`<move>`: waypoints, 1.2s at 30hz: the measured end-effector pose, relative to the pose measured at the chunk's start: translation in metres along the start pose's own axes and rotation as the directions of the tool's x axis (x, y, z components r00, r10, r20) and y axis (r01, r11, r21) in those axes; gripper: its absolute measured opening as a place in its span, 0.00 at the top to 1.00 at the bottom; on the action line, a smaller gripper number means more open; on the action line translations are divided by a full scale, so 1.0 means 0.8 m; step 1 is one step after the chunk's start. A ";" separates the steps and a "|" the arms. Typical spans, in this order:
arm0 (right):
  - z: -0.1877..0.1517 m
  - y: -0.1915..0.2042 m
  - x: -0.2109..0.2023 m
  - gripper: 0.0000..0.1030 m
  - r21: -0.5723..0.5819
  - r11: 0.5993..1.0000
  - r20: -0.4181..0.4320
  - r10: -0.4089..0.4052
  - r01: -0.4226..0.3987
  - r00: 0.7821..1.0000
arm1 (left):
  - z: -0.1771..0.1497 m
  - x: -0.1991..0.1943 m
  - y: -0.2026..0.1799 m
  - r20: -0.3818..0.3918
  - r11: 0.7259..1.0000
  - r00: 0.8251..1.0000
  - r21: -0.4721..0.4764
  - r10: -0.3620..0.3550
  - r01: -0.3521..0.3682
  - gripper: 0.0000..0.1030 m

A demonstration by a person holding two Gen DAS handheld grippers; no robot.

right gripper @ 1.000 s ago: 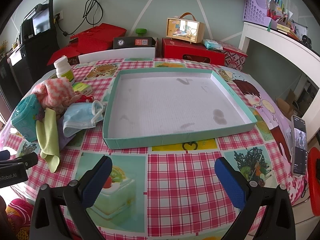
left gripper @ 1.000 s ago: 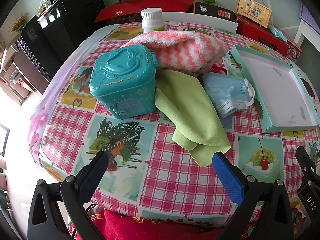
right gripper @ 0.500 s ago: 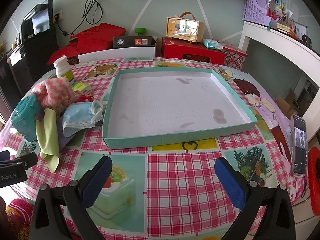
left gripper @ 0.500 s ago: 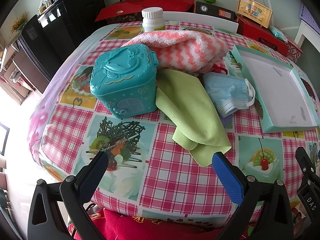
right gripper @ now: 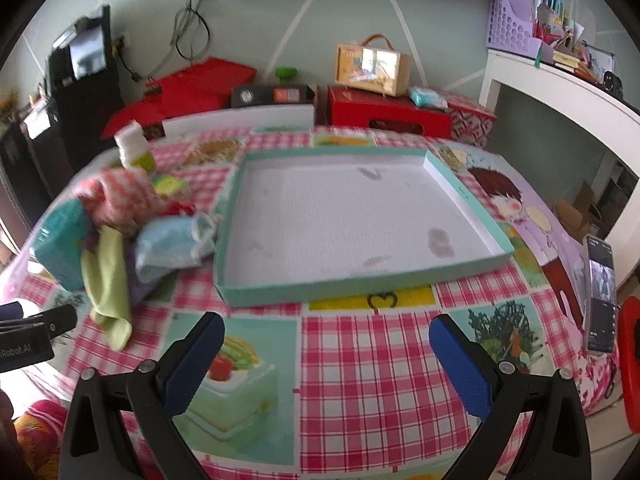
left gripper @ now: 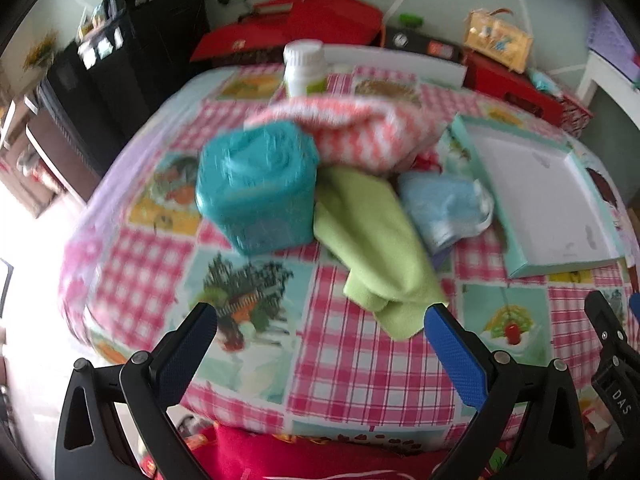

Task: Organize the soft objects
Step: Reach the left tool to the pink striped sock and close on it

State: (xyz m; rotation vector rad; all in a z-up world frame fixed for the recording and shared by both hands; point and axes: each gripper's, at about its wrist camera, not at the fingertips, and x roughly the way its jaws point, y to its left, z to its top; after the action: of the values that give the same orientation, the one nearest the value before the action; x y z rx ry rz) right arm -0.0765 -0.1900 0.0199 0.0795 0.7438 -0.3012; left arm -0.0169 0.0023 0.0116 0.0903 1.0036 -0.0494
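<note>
A green cloth (left gripper: 376,248) lies on the checked tablecloth, beside a blue face mask (left gripper: 444,204) and in front of a pink-and-white fluffy towel (left gripper: 356,132). All three also show at the left of the right wrist view: cloth (right gripper: 108,276), mask (right gripper: 172,244), towel (right gripper: 120,196). A shallow teal tray (right gripper: 468,268) with a white floor lies empty mid-table. My left gripper (left gripper: 320,340) is open and empty, just short of the cloth's near end. My right gripper (right gripper: 326,350) is open and empty, in front of the tray.
A teal plastic box (left gripper: 256,188) stands left of the cloth, touching it. A white bottle (left gripper: 304,68) stands behind the towel. A phone (right gripper: 600,292) lies at the table's right edge. Red boxes (right gripper: 384,114) and a black cabinet (right gripper: 84,80) stand beyond the table.
Both views have shifted and blurred: both grippers are moving, and the table now sits lower in both views. The objects lie where they were and both jaws stay open.
</note>
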 end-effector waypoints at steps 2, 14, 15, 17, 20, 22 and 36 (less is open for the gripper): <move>0.008 0.007 -0.007 0.00 -0.024 1.000 0.020 0.019 -0.019 1.000 | 0.011 -0.013 0.004 0.030 1.000 1.000 -0.004 -0.006 0.006 0.00; 0.052 0.049 0.001 0.00 -0.043 0.986 0.012 0.160 -0.160 0.987 | 0.081 -0.023 0.064 0.108 0.966 0.971 -0.126 -0.212 0.225 0.00; 0.055 0.053 0.005 0.00 -0.047 0.984 0.006 0.170 -0.169 0.985 | 0.086 -0.022 0.066 0.116 0.965 0.968 -0.120 -0.222 0.235 0.00; 0.060 0.060 0.011 0.00 -0.058 0.981 -0.004 0.184 -0.183 0.983 | 0.096 -0.021 0.065 0.119 0.966 0.966 -0.096 -0.228 0.240 0.00; 0.070 0.075 0.019 0.00 -0.082 0.976 -0.017 0.200 -0.201 0.980 | 0.112 -0.017 0.061 0.095 0.974 0.972 -0.058 -0.215 0.221 0.00; 0.077 0.082 0.025 0.00 -0.094 0.973 -0.026 0.212 -0.213 0.977 | 0.121 -0.012 0.055 0.068 0.982 0.981 -0.028 -0.183 0.185 0.00; 0.102 0.091 0.081 0.00 -0.094 0.973 -0.166 0.195 -0.212 0.967 | 0.154 0.054 0.003 -0.070 0.983 0.995 0.161 -0.077 0.088 0.00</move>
State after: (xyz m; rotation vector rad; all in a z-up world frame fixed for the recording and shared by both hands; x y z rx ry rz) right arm 0.0437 -0.1509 0.0336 0.0739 0.8990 -0.0570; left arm 0.1097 -0.0072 0.0411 0.2015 1.0660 -0.2061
